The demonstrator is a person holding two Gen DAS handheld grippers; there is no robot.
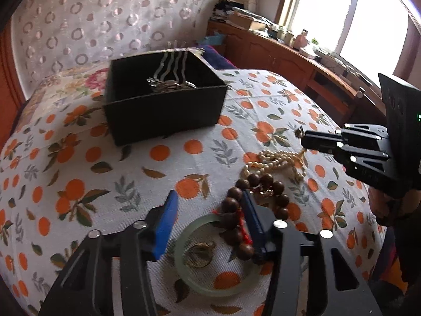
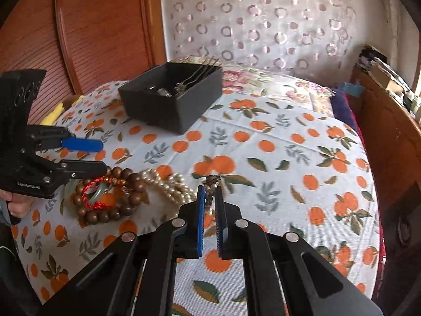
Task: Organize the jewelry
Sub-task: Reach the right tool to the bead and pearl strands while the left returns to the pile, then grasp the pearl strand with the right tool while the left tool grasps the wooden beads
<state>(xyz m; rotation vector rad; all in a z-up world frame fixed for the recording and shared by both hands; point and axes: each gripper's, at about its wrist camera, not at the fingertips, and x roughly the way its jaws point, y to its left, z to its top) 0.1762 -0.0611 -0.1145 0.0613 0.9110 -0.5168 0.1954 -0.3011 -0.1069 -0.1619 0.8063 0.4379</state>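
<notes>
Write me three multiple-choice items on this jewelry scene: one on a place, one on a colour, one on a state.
1. Where does the pale green bangle lie?
A. hanging on the curtain
B. on the bedspread, by the wooden beads
C. on the floor

2. What colour is the cord on the wooden beads?
A. red
B. white
C. green

3. How is the right claw?
A. open and empty
B. shut on the bangle
C. shut on a small bead strand

Key: 1 B, it rests on the orange-print cloth, partly beneath the beads; 2 A, a red loop shows in the right wrist view; 3 C, its blue pads pinch the strand.
</notes>
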